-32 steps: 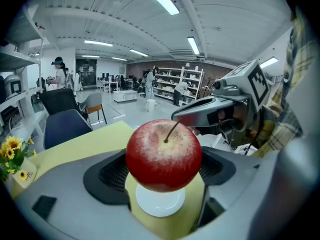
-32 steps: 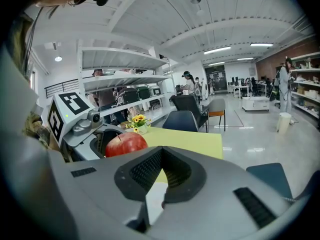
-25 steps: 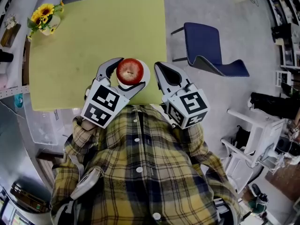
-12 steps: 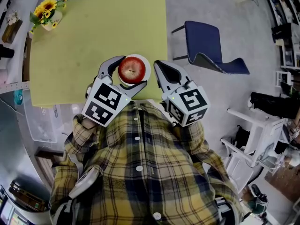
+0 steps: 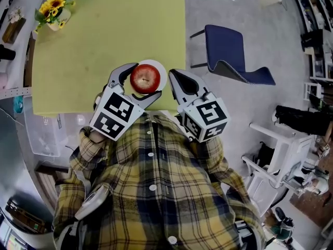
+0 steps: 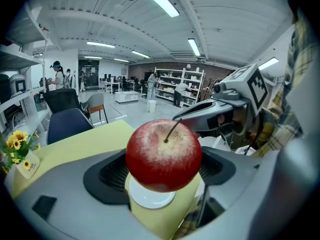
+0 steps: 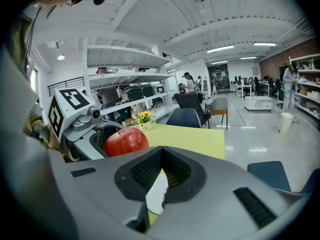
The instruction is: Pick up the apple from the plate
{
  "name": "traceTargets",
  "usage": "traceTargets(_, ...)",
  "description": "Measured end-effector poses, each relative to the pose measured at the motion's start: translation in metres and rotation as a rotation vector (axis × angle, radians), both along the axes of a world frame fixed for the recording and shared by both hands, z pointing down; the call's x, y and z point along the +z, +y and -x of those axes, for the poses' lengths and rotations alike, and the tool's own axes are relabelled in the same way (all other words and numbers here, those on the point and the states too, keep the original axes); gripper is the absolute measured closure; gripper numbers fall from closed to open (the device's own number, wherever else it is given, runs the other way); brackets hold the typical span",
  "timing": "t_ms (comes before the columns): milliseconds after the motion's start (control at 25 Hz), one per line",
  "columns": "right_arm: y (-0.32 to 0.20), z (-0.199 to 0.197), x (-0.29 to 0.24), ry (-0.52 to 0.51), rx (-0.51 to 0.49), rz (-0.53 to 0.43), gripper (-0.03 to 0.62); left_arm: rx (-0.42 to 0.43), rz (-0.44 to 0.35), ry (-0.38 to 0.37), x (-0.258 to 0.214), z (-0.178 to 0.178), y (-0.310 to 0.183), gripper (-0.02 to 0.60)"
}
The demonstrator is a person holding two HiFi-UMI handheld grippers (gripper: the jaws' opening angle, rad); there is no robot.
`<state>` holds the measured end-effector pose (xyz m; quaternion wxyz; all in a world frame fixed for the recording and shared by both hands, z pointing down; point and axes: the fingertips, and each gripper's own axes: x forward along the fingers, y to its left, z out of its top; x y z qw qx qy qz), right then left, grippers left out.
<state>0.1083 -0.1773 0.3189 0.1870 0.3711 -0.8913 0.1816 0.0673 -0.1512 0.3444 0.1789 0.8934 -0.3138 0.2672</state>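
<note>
A red apple (image 5: pixel 145 78) sits between the jaws of my left gripper (image 5: pixel 139 83), which is shut on it. In the left gripper view the apple (image 6: pixel 163 154) hangs a little above the small white plate (image 6: pixel 149 198), clear of it. The plate (image 5: pixel 159 71) lies at the near right corner of the yellow-green table (image 5: pixel 99 35). My right gripper (image 5: pixel 177 78) hovers just right of the plate, shut with nothing in it. In the right gripper view the apple (image 7: pixel 126 140) shows at left, and the plate (image 7: pixel 158 189) through the slit between the jaws.
A vase of sunflowers (image 5: pixel 52 12) stands at the table's far left corner. A blue chair (image 5: pixel 231 56) is on the floor to the right of the table. White furniture (image 5: pixel 276 160) stands at the right. The table's near edge runs just under both grippers.
Almost nothing has moved. The left gripper stays shut on the apple over the plate, and a little more of the plate's rim shows beyond the apple.
</note>
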Motion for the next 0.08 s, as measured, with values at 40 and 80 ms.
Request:
traceTargets(40, 0.0009, -0.0005, -0.0002, -0.003, 0.004, 0.001, 0.597, 0.003, 0.001, -0.003, 0.0001, -0.0002, 0.0004, 0.153)
traceTargets(80, 0.0018, -0.0011, -0.0004, -0.006, 0.007, 0.001, 0.597, 0.006, 0.002, -0.006, 0.0002, -0.0006, 0.0008, 0.153)
